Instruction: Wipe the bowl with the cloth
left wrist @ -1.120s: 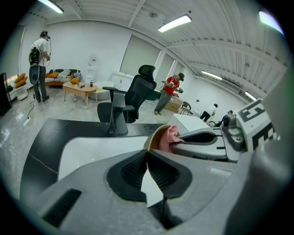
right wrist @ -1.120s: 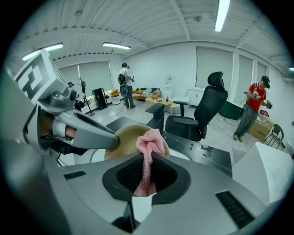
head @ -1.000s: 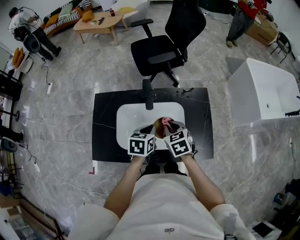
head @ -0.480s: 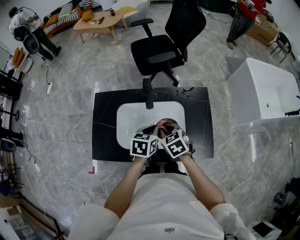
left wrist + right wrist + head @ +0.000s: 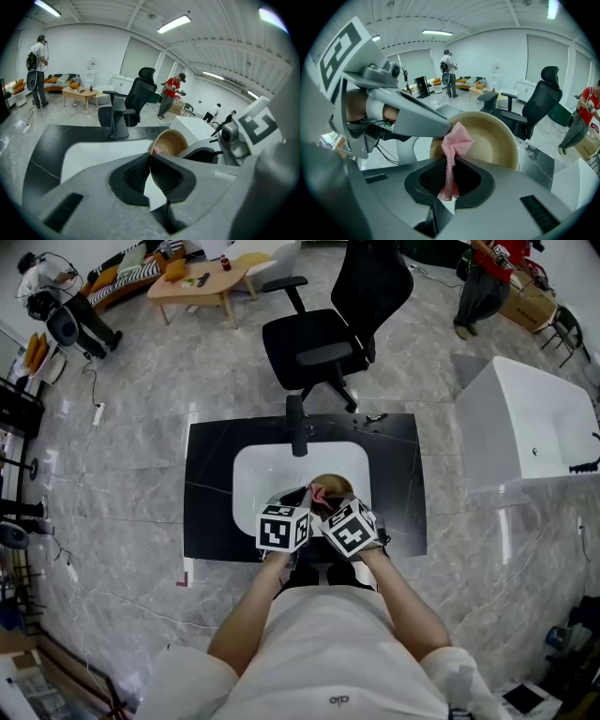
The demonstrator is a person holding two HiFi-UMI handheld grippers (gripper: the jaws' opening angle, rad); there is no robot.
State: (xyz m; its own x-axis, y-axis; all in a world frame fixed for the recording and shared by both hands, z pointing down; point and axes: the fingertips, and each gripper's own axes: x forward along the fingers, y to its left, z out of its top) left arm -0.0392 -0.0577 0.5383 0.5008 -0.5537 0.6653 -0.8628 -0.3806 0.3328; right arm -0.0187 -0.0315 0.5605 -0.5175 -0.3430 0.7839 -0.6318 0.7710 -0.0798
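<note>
1. Found the left gripper (image 5: pixel 150 158) clenched on the near rim of the bowl (image 5: pixel 172 140), pads pressed together with only the thin wall between them.
2. Found the right gripper (image 5: pixel 451 165) grasping the cloth (image 5: pixel 457 138), a pink mesh fabric pinched between the pads. Noted the lower end hanging inside the jaws and the upper end bunched above them.
3. Noted the bunched end lying against the bowl's inner wall near the rim, just beside the tip of the left gripper.
4. Located the bowl, tan inside, held over the near right part of the white sink (image 5: pixel 262 470) and tilted with its mouth toward the person. Cannot tell whether it touches the basin.
5. Recorded the sink set in a black counter (image 5: pixel 206 493), with a dark faucet (image 5: pixel 298 432) at its far edge.
6. Observed both grippers close together at the near edge of the sink, marker cubes side by side and tips meeting at the bowl.
7. Noted a black office chair (image 5: pixel 328 343) beyond the counter.
</note>
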